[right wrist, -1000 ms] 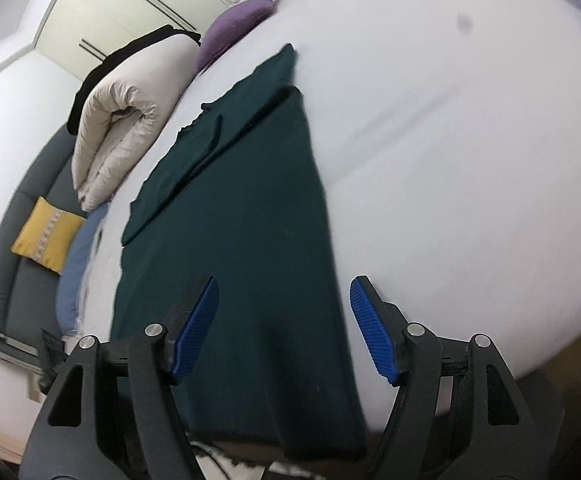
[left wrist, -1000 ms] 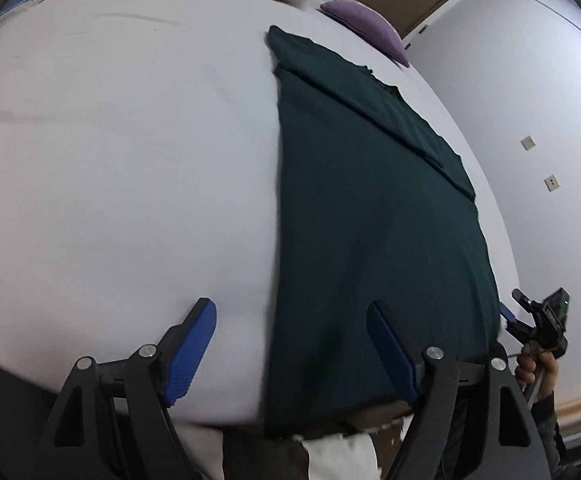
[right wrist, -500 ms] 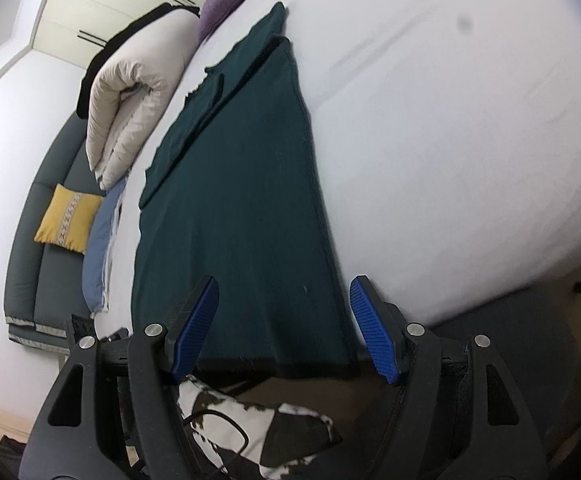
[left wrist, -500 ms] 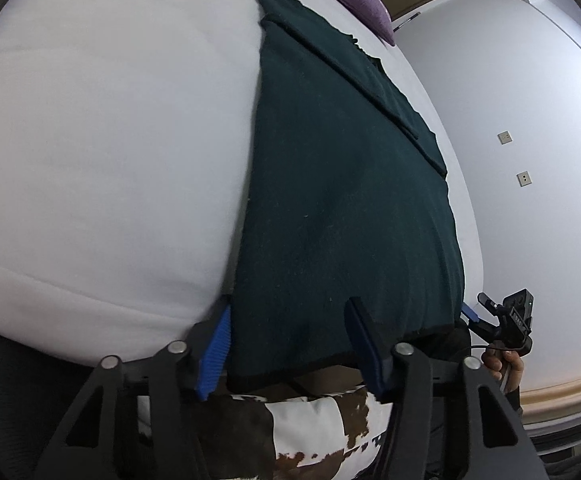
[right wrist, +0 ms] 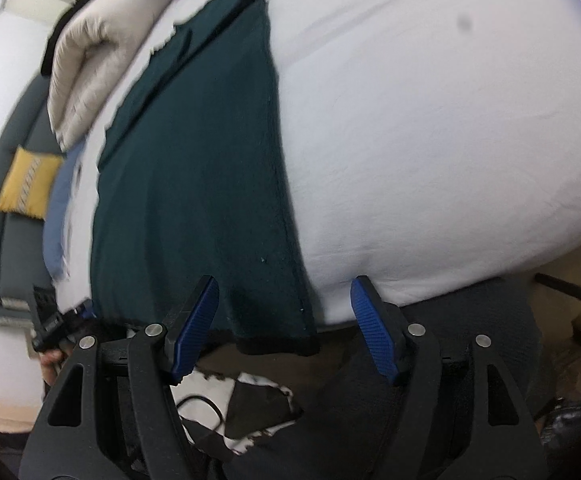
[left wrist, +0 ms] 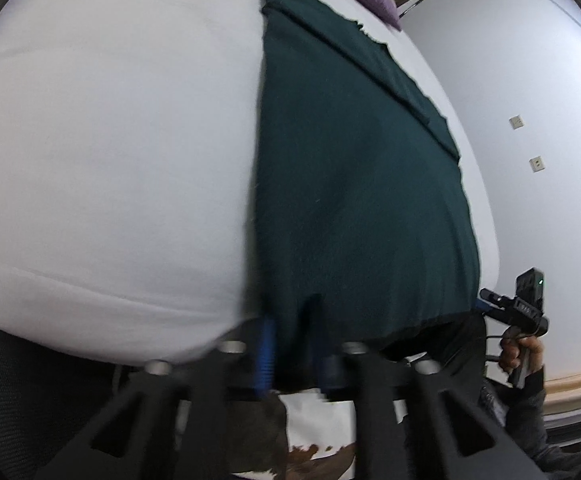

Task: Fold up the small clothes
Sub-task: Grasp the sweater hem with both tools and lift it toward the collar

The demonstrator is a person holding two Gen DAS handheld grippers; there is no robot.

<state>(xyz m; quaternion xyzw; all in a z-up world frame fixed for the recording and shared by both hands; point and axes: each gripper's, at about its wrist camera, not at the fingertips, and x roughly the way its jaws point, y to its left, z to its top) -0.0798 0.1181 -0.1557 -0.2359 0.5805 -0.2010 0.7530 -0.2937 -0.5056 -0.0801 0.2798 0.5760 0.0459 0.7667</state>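
The left gripper (left wrist: pixel 290 354) is pinching the green garment's (left wrist: pixel 354 184) near hem; the right gripper (right wrist: pixel 284 328) is hanging spread around its corner, needing to clamp before folding

Dark green garment (left wrist: pixel 354 184) spread flat on a white bed (left wrist: pixel 110 140).
It lies lengthwise as a long folded panel, with a narrower folded strip laid along one side towards the far end. Its near hem hangs just over the bed's front edge, bunched at one corner. The fabric looks plain and knitted.
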